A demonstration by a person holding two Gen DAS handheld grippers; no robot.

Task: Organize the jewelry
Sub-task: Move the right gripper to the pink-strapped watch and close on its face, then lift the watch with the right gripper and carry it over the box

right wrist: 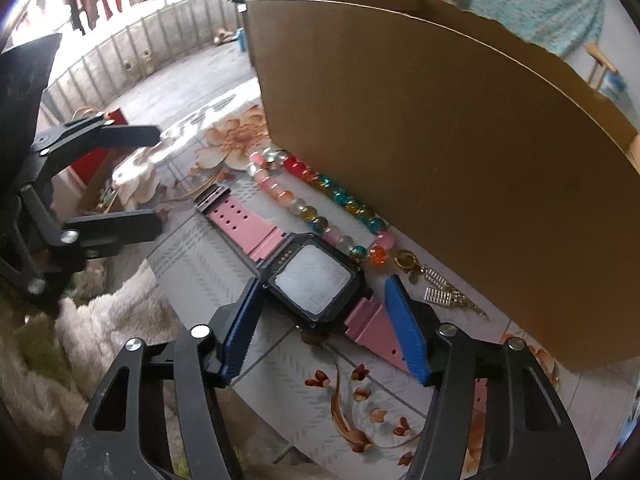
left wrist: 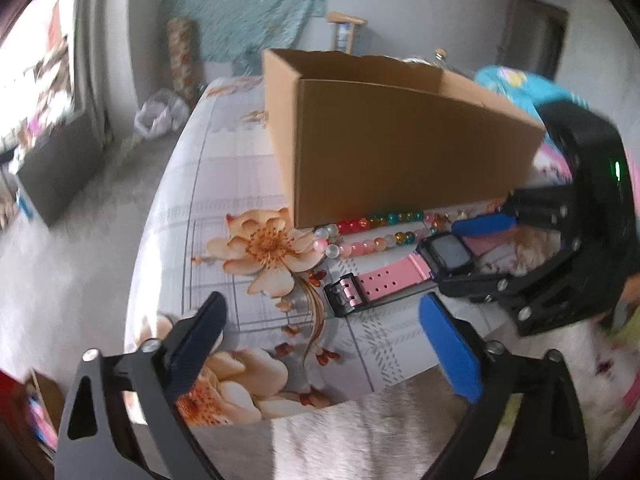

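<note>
Pink watch flat, long axis parallel cardboard box

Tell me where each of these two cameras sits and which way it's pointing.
Left wrist: on the left gripper, angled down over the floral table toward the cardboard box; its own fingers show, with the right gripper at right.
Right wrist: on the right gripper, aimed steeply down at the pink watch between its fingers; left gripper at left.
Shared: watch, bead bracelet, box.
</note>
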